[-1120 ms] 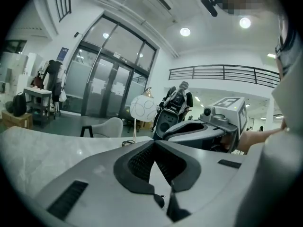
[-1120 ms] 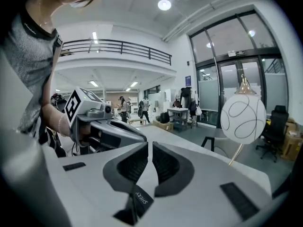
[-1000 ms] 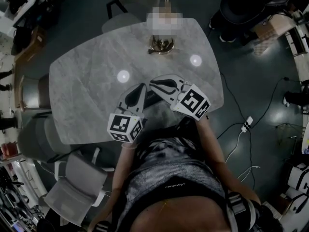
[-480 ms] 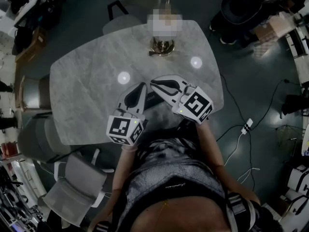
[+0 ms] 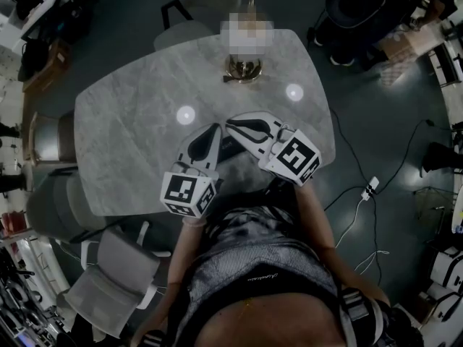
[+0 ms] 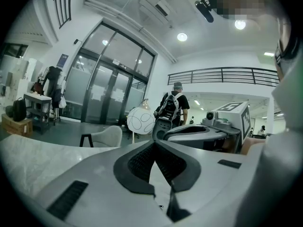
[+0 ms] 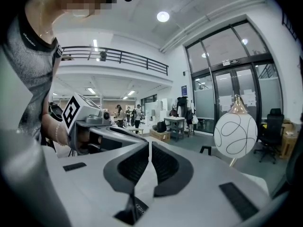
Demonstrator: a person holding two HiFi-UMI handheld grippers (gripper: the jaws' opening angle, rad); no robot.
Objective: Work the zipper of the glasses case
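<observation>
On the marble table [image 5: 130, 136] the dark glasses case [image 5: 231, 150] lies near the front edge, mostly hidden under my two grippers. My left gripper [image 5: 212, 131] points away from me on the case's left, and its jaws [image 6: 155, 144] are shut, with a dark sliver of the case [image 6: 173, 208] in the slit behind the tips. My right gripper [image 5: 233, 125] reaches in from the right and crosses in front of the left one. Its jaws [image 7: 149, 144] are shut too, and a dark printed pull tab [image 7: 134, 208] sits between them.
A globe lamp [image 5: 242, 65] on a brass foot stands at the table's far edge. Grey chairs stand at the front left [image 5: 116, 280] and the far side [image 5: 199, 2]. Cables and a power strip [image 5: 369, 186] lie on the floor to the right.
The right gripper has drifted a little to the right and towards me. The left gripper and the case have hardly moved.
</observation>
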